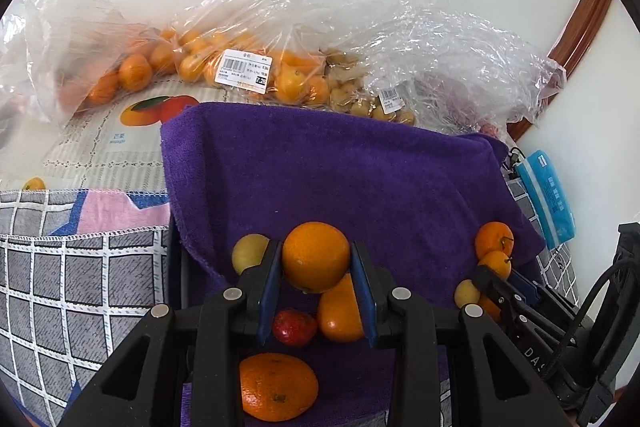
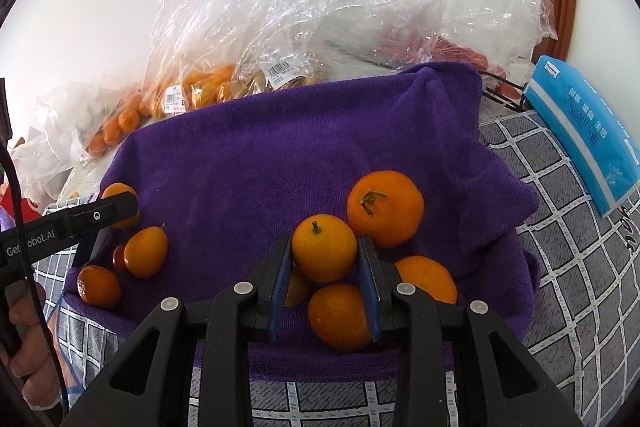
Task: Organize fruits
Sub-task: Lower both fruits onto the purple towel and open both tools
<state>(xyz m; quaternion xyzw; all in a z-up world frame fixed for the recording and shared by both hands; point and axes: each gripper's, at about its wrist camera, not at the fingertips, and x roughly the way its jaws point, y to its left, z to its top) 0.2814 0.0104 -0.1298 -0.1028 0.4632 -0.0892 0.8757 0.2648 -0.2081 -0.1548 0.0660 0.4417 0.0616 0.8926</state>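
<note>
Two oranges are held at once, one per gripper. The left gripper (image 1: 316, 261) pinches a round orange (image 1: 316, 255) over the purple towel (image 1: 340, 179); the right gripper (image 2: 325, 253) pinches a smaller orange (image 2: 324, 247) w/ a stem, above other fruit. Step in hand, I judge: carrying fruit to sort. Next: find the right group, then lower and release. Both grippers point steeply down. Bags (image 1: 248, 67) w/ fruit lie behind.

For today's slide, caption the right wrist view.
Right gripper clamps a small orange citrus fruit above a purple towel.
</note>
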